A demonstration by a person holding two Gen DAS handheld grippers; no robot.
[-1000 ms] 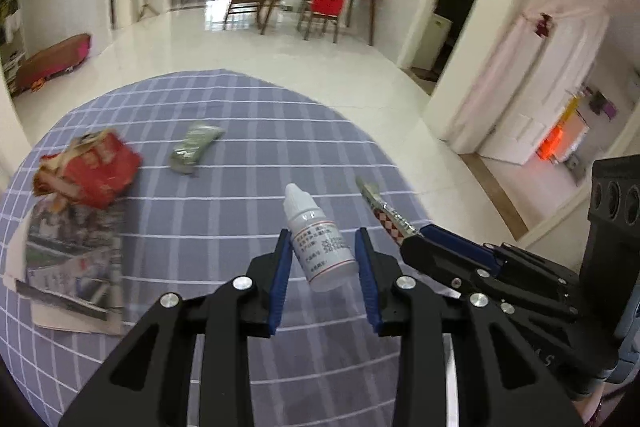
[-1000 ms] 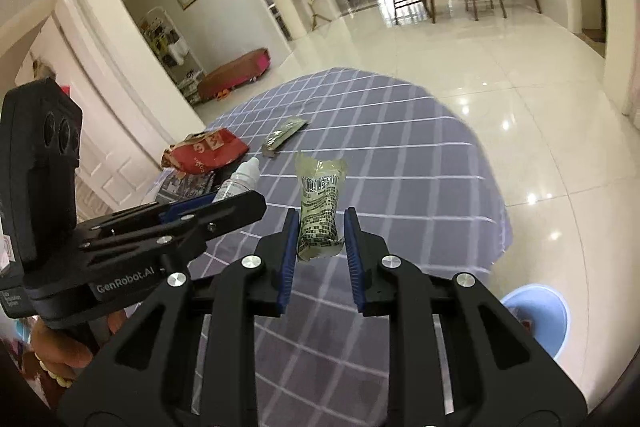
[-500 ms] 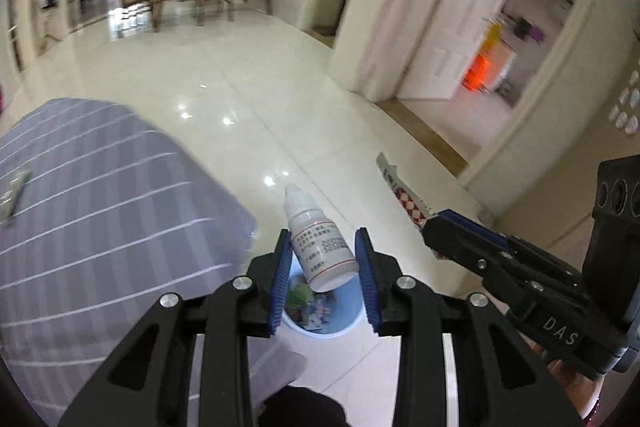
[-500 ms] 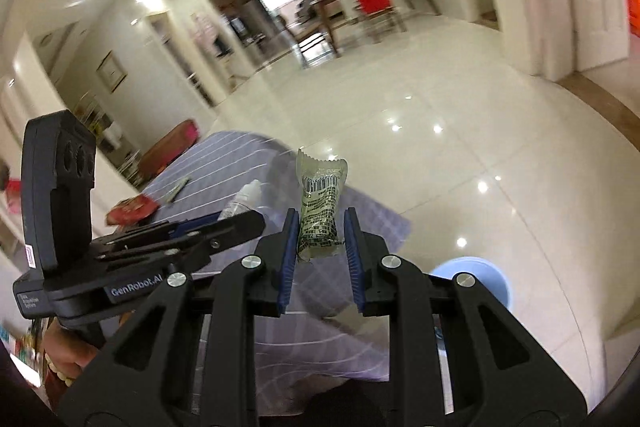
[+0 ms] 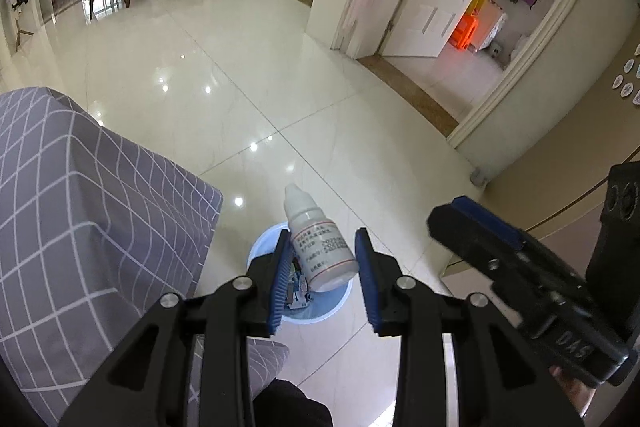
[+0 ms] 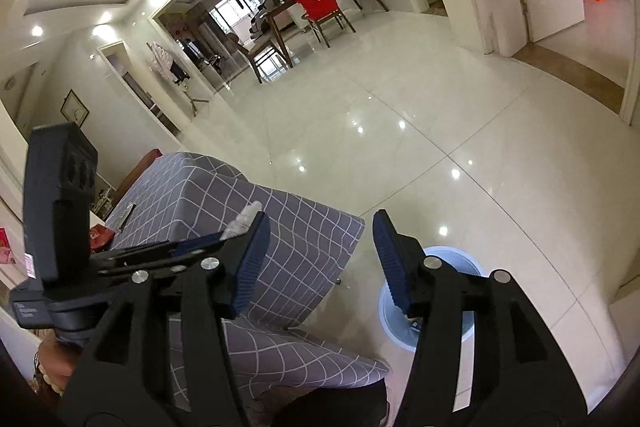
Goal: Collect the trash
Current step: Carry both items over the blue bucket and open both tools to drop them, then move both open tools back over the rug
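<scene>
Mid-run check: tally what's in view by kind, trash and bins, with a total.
Bottle: 1
Wrappers: 2, the grey wrapper and the red wrapper
Bin: 1
Total: 4
Scraps inside the Bin are too unclear to count.

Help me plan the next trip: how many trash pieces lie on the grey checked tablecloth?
2: a flat greyish wrapper far back on the tablecloth, a crumpled red packet left of it; others may be hidden.
</scene>
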